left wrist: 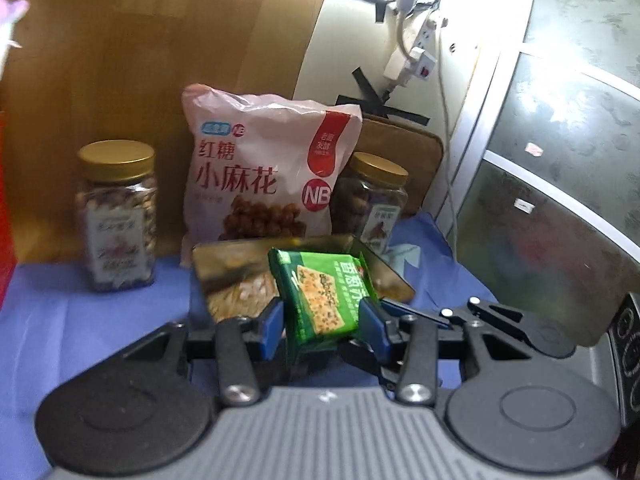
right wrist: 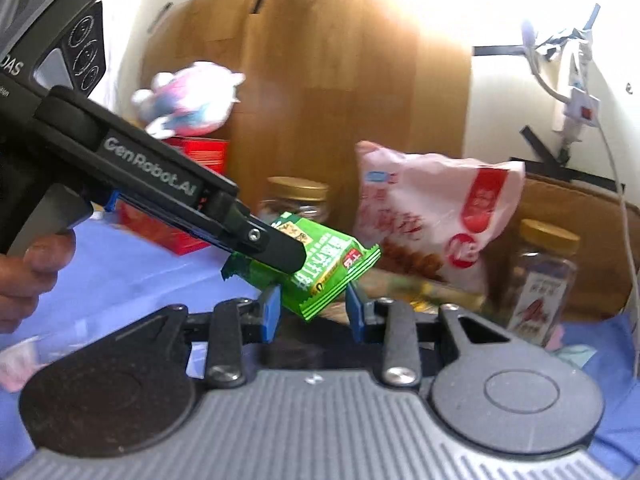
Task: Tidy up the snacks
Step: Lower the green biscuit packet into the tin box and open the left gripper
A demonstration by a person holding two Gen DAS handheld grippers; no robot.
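A green cracker packet (left wrist: 324, 298) sits between the blue pads of my left gripper (left wrist: 320, 318), which is shut on it, held above the blue cloth. The same packet (right wrist: 320, 268) shows in the right wrist view, gripped by the left gripper's black fingers (right wrist: 276, 246). My right gripper (right wrist: 314, 312) has its blue pads on either side of the packet's lower end, with a gap showing; it looks open. Behind the packet lies a shiny tin tray (left wrist: 236, 272).
A pink snack bag (left wrist: 264, 172) leans on the wooden board (left wrist: 160, 60), flanked by two gold-lidded jars (left wrist: 118, 216) (left wrist: 370, 200). A red box (right wrist: 188, 196) with a plush toy (right wrist: 192, 98) stands at left. Cables and a power strip (left wrist: 416, 56) hang on the wall.
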